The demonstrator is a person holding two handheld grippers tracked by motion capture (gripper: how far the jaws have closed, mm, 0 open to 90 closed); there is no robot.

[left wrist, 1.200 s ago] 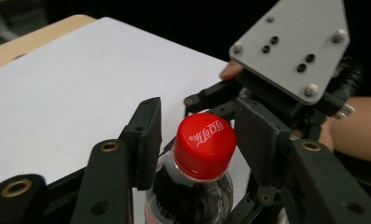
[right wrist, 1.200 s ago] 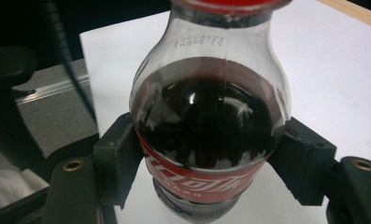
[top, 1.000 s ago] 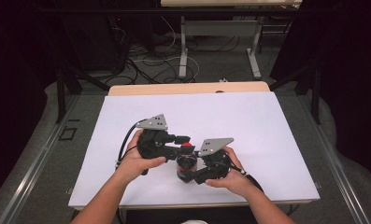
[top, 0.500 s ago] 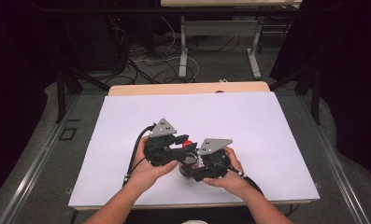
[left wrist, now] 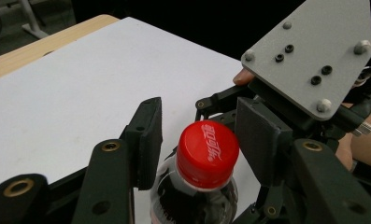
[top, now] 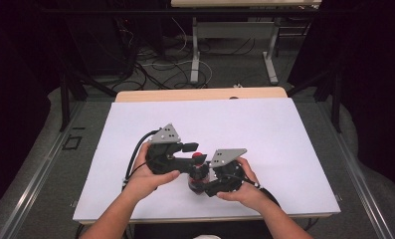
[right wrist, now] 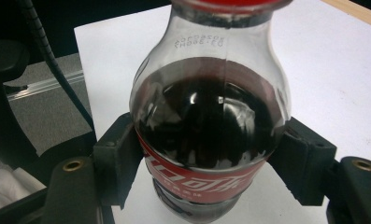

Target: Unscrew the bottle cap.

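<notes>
Low in the high view, the right gripper (top: 201, 185) is clamping the cola bottle (right wrist: 210, 116) around its labelled body. Just above it, the left gripper (top: 195, 152) is straddling the red cap (left wrist: 207, 153), its jaws having just been opening, pads standing apart from the cap. Beyond, the white table (top: 264, 124) is stretching toward the frame's upper middle.

Cola bottle (right wrist: 210, 116), red cap (left wrist: 207, 153) on, upright, near table's front edge
</notes>
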